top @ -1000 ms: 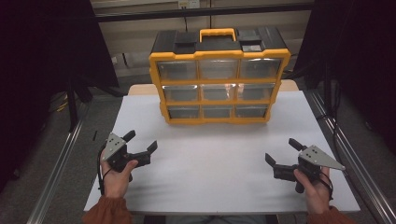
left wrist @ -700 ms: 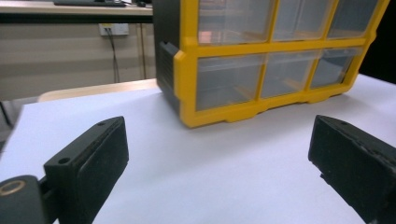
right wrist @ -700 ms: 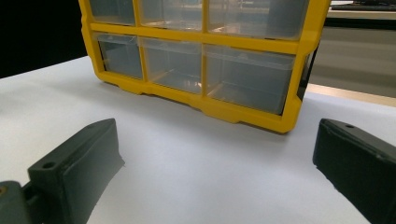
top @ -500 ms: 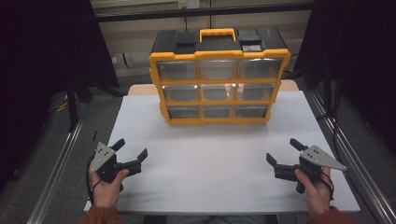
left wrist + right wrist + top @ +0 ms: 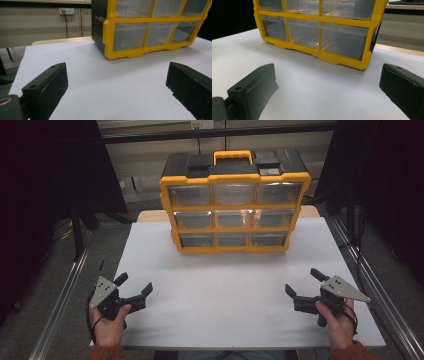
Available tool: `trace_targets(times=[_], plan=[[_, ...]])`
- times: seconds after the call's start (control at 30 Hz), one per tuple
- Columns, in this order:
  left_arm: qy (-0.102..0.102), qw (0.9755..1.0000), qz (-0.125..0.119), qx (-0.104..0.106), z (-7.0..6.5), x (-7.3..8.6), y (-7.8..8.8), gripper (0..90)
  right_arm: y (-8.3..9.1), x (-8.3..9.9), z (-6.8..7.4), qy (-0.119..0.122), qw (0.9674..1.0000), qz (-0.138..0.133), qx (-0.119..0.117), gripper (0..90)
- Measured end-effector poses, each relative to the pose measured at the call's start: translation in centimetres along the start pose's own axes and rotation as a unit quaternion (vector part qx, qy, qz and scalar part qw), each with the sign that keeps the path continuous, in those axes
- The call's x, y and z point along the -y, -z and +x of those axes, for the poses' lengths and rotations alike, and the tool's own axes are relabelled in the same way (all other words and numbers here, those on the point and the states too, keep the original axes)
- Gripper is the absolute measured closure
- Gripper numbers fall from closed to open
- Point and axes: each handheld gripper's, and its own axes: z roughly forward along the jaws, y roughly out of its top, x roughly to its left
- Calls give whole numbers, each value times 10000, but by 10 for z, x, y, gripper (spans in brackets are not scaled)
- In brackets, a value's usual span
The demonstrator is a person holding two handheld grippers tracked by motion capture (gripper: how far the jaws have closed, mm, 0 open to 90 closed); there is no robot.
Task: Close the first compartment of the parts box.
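- Presently both tongs rest low at the near edge of the white bench (image 5: 225, 290), well apart from each other; nothing is held.
- Left tongs (image 5: 134, 287): released, jaws spread wide, over the bench's near left corner, aimed forward and inward. The left gripper view looks between the jaws at the drawer cabinet (image 5: 150, 27), off to its right.
- Right tongs (image 5: 302, 284): released too, jaws wide, near the right edge. The right gripper view faces the cabinet's lower right drawers (image 5: 343, 41).
- Drawer cabinet (image 5: 234, 207): yellow frame, black top with a yellow handle (image 5: 232, 156), nine clear drawers in three rows. It stands upright at the far middle of the bench, front toward the person. All drawers look pushed in; contents cannot be made out.
- Judgement: start position, approach not yet begun. Neither tongs is near the cabinet.
- Next move likely calls for reaching forward to a drawer front, jaws lined up on its pull lip, the other tongs bracing the frame against sliding.
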Motion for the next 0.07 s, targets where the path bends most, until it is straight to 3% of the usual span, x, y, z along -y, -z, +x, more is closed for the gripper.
trace_targets(times=[0.07], plan=[[22,10000,3,22,1,0,0,41,0,0,0,-6,10000,-13,13,6]])
